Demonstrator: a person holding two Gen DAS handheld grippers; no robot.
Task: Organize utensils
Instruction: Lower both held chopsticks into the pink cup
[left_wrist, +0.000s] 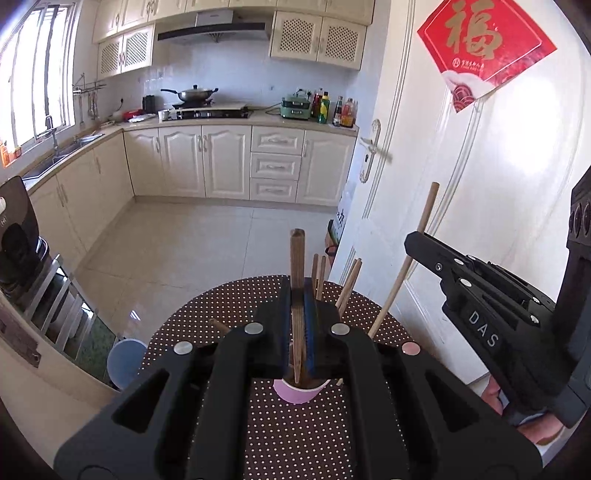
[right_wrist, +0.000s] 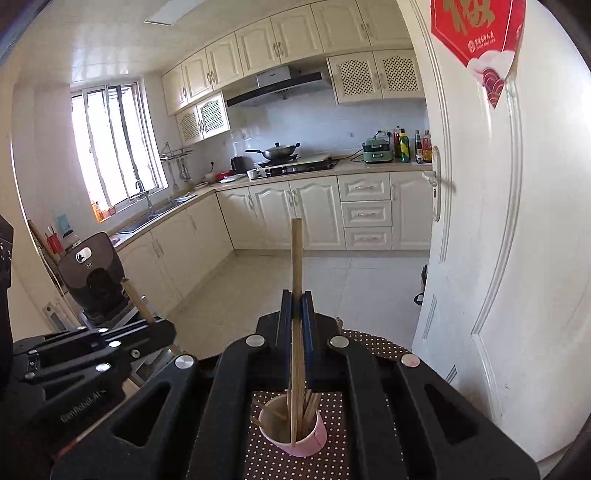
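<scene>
1. Two grippers each pinch one chopstick above the pink cup (right_wrist: 295, 432) on the dotted tabletop (left_wrist: 295, 435).
2. Left gripper (left_wrist: 297, 295) jaws clamp the dark chopstick (left_wrist: 296, 258); keep it upright.
3. Right gripper (right_wrist: 296, 299) jaws clamp the pale chopstick (right_wrist: 296, 251); lower its tip inside the rim.

Clearance, taken from the pink cup (right_wrist: 295, 432):

- Cup mouth: I find it crowded with leaning chopsticks (left_wrist: 325, 275); little room between them.
- Right of the cup: white door (right_wrist: 480, 258) stands close to the tabletop (left_wrist: 295, 435) edge, blocking that side.
- Beyond the cup: open floor (left_wrist: 192, 240), free.
- Left of the cup: I see the left hand-held gripper (right_wrist: 162, 326) near; beyond it a dark appliance (right_wrist: 94, 273).
</scene>
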